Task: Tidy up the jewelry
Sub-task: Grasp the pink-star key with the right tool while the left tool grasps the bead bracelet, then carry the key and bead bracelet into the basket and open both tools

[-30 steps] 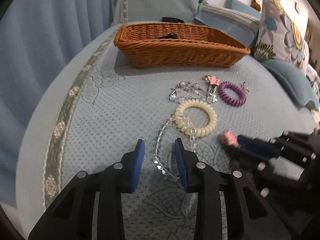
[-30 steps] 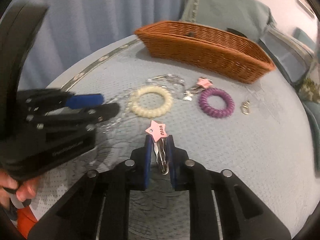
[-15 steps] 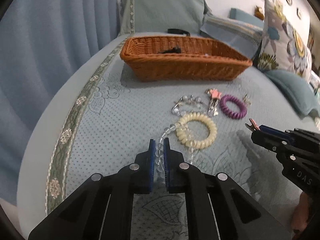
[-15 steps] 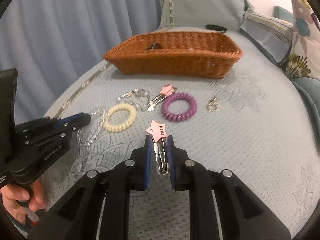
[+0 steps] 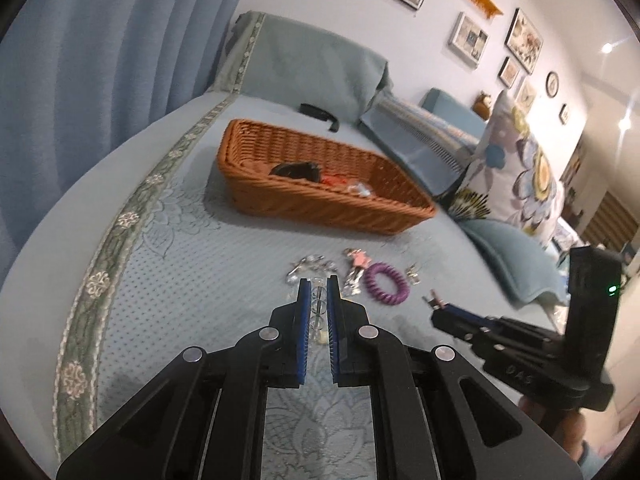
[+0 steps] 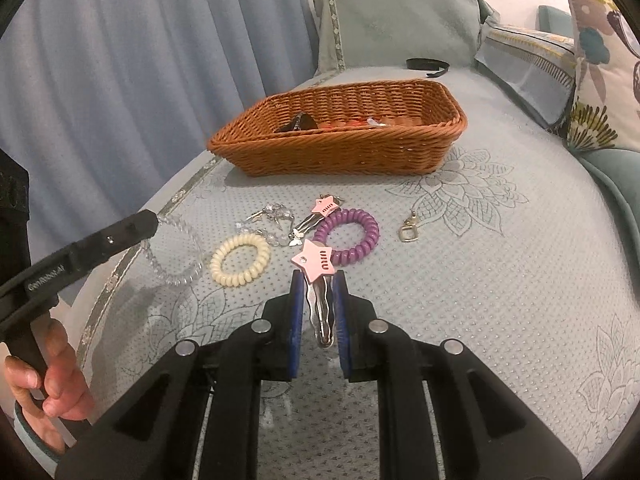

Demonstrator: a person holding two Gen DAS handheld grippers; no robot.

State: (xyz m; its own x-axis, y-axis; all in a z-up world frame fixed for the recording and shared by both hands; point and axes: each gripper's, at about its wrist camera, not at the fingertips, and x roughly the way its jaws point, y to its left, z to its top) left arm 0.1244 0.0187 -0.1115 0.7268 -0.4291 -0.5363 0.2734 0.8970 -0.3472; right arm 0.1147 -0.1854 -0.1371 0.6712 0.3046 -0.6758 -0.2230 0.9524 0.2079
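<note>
The left gripper (image 5: 318,286) clamps the clear bead bracelet (image 6: 176,256). The right gripper (image 6: 318,280) pinches a star hair clip (image 6: 316,266) above the bedspread (image 6: 480,280).

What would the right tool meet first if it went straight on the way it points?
Probably the purple coil band, just past the star clip held by the right tool; depth is unclear.

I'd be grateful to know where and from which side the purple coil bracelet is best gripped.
My pick: the near arc of the purple coil bracelet, from above. It lies flat on the bedspread, so one finger can drop into its open centre. The far-left arc touches a star hair clip, so avoid that side.
</note>
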